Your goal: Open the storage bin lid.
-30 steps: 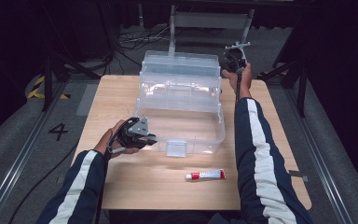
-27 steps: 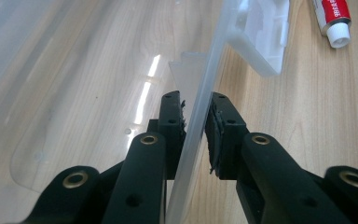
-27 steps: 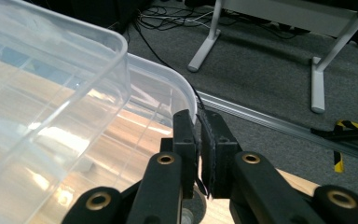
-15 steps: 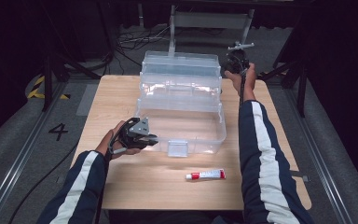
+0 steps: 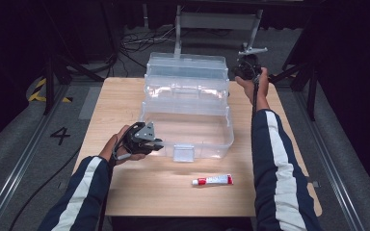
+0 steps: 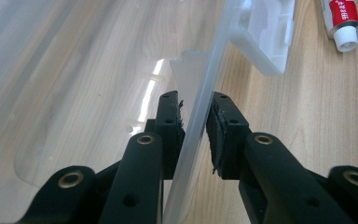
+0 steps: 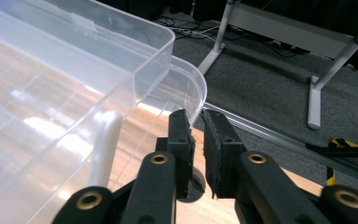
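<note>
Clear plastic box [image 5: 188, 120] mid-desk [image 5: 125, 96], lid [image 5: 185, 65] raised behind, left tongs [image 5: 156, 143] clamped on front wall, right tongs [image 5: 238, 72] pinching lid's far corner rim, red-and-white tube [image 5: 212, 180] near front edge.
</note>
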Tool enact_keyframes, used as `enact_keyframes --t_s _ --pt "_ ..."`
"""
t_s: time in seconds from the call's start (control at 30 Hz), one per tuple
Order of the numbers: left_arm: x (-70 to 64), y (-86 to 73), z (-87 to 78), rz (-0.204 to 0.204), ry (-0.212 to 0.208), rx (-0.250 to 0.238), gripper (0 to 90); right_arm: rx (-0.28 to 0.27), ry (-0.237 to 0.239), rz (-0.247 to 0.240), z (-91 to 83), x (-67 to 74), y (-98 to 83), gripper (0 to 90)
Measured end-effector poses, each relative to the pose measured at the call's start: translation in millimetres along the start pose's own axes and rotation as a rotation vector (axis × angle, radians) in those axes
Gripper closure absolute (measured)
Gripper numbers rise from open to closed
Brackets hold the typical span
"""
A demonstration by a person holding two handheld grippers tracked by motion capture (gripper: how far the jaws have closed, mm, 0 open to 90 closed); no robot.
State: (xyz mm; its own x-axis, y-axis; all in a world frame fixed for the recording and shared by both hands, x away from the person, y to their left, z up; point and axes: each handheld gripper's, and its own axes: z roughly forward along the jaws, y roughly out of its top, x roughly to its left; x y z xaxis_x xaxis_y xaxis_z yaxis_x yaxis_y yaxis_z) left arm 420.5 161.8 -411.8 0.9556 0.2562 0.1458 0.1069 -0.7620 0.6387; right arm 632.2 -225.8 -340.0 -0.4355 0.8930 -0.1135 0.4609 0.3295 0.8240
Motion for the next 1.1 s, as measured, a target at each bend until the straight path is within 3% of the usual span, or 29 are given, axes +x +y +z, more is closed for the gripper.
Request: enact_keyframes --t_s 0.37,1.1 --pt "0.4 0.5 0.0 0.005 0.0 0.006 75.6 -0.022 0.017 -0.032 -21.7 5.8 -6.6 82.6" --pt "-0.6 1.1 0.4 0.005 0.007 0.016 74.9 -0.056 0.083 -0.103 -64.6 22.8 -37.0 82.3"
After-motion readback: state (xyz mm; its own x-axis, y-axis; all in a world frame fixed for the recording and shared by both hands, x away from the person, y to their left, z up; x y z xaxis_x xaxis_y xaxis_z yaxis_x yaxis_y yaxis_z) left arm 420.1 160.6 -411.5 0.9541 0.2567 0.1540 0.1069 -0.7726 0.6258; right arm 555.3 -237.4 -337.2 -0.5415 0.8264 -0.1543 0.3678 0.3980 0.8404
